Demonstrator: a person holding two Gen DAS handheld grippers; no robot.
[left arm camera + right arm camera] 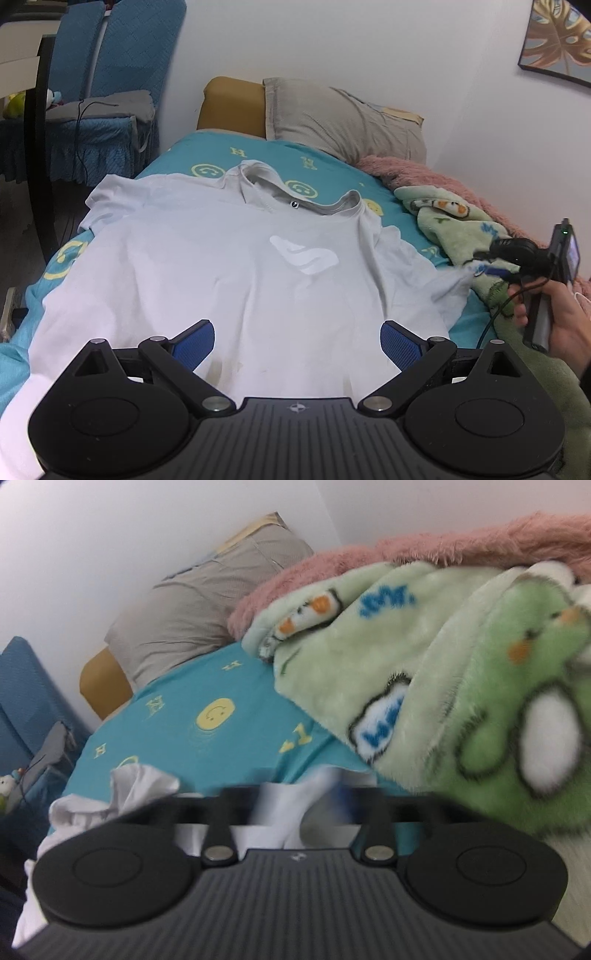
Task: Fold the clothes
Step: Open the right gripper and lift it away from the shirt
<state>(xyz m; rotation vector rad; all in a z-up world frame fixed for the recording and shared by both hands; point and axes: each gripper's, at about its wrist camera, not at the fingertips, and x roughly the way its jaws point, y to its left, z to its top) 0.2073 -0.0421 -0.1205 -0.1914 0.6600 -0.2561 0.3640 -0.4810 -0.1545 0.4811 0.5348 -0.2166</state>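
The white T-shirt point(229, 280) lies spread flat, front side up, on the teal bedsheet point(332, 162); its long axis runs from near to far, with the hem nearest the left wrist camera and the grey-lined collar point(295, 195) pointing to the far end, toward the grey pillow point(343, 118); one sleeve reaches out to the left edge of the bed, the other to the right, where its tip is drawn out toward the green fleece blanket point(461, 229).

On the chest sits a pale white logo point(304, 254) of curved shapes with no letters that can be read; a small dark round tag shows inside the collar, too small to read; the sheet carries yellow smiley faces and scattered yellow letters, among them H, N and A; the green blanket has blue lettering, too blurred to read.

The left gripper point(297, 341) hovers over the near hem with its blue pads point(197, 339) spread wide and nothing between them; the right gripper point(480, 266), held in a hand point(565, 317) at the right side of the bed, sits at the tip of the right sleeve; in its own view the fingers are blurred, with white cloth point(280, 812) between them; whether the pads press the cloth I cannot tell.
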